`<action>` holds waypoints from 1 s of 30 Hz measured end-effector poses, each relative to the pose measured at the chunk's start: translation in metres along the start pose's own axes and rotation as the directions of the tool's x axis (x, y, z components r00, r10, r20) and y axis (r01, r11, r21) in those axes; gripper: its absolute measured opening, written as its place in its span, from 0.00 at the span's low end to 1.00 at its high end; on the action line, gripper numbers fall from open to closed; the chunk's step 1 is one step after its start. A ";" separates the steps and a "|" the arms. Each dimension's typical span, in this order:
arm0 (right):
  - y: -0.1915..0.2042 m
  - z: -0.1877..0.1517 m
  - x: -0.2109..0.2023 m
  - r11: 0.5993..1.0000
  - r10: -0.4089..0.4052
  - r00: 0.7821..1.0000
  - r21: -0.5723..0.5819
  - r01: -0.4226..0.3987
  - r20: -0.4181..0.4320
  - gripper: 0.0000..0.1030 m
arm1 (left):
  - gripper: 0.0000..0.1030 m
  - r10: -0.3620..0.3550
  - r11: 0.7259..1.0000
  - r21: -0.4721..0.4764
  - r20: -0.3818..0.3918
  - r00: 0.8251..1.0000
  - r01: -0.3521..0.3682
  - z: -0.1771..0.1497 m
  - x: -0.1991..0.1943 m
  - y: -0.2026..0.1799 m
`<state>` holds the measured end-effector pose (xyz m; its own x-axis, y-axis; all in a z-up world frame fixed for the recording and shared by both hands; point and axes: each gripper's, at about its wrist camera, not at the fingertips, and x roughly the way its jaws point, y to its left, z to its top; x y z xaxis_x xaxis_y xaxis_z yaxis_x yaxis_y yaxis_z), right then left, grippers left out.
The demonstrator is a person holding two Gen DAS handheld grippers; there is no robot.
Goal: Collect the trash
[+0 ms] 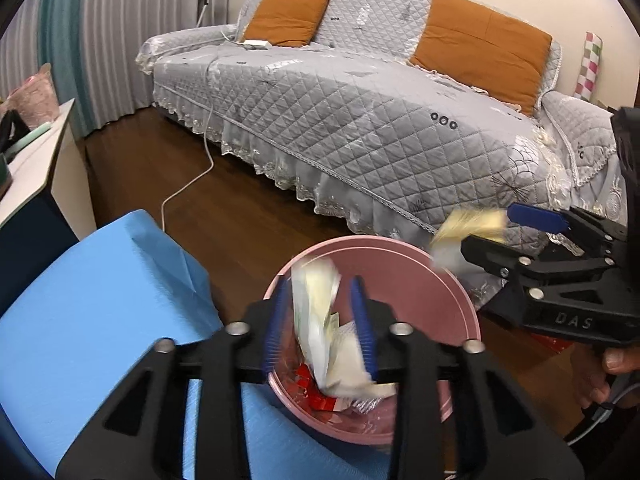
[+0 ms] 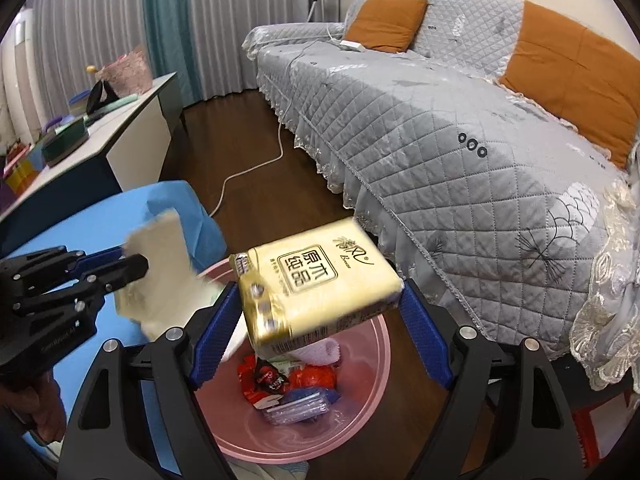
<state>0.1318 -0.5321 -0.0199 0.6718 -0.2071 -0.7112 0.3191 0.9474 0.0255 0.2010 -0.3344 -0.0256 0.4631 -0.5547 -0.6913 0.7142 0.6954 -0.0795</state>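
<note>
A pink trash bin [image 1: 460, 292] stands on the floor below both grippers, with red wrappers and clear plastic inside. My left gripper [image 1: 318, 284] hangs over it with its jaws open. A crumpled cream wrapper [image 1: 316, 308], blurred, is loose between them, and the pads do not press it. In the right wrist view the same wrapper [image 2: 160, 248] shows beside the left gripper [image 2: 134, 258]. My right gripper [image 2: 318, 287] holds a yellow tissue pack [image 2: 320, 280], tilted, with the pad tips against its two sides, above the bin [image 2: 380, 360]. From the left the right gripper [image 1: 486, 230] and its pack [image 1: 468, 224] look blurred.
A table under a blue cloth [image 1: 100, 300] sits close on the bin's left. A grey quilted sofa [image 1: 360, 120] with orange cushions runs behind and to the right. A white cable [image 1: 188, 188] trails over the dark wood floor. A white desk [image 2: 132, 120] stands at far left.
</note>
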 end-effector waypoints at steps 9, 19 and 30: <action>-0.003 0.009 -0.019 0.999 0.001 1.000 0.044 -0.001 0.017 0.89 | 0.39 0.035 0.999 -0.028 0.009 0.999 -0.035 -0.005 -0.027 0.013; 0.029 0.019 -0.092 0.998 0.042 0.989 0.042 -0.049 0.142 0.95 | 0.57 0.086 0.995 -0.069 0.112 0.990 -0.079 -0.024 -0.115 0.022; 0.096 -0.026 -0.147 0.988 0.156 0.968 -0.049 -0.150 0.196 0.95 | 0.72 0.279 0.947 -0.220 0.211 0.937 -0.232 -0.086 -0.204 0.042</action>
<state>0.0466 -0.4040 0.0690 0.8314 -0.1002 -0.5466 0.1821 0.9784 0.0976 0.0919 -0.1528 0.0501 0.7438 -0.4225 -0.5179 0.4535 0.8882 -0.0732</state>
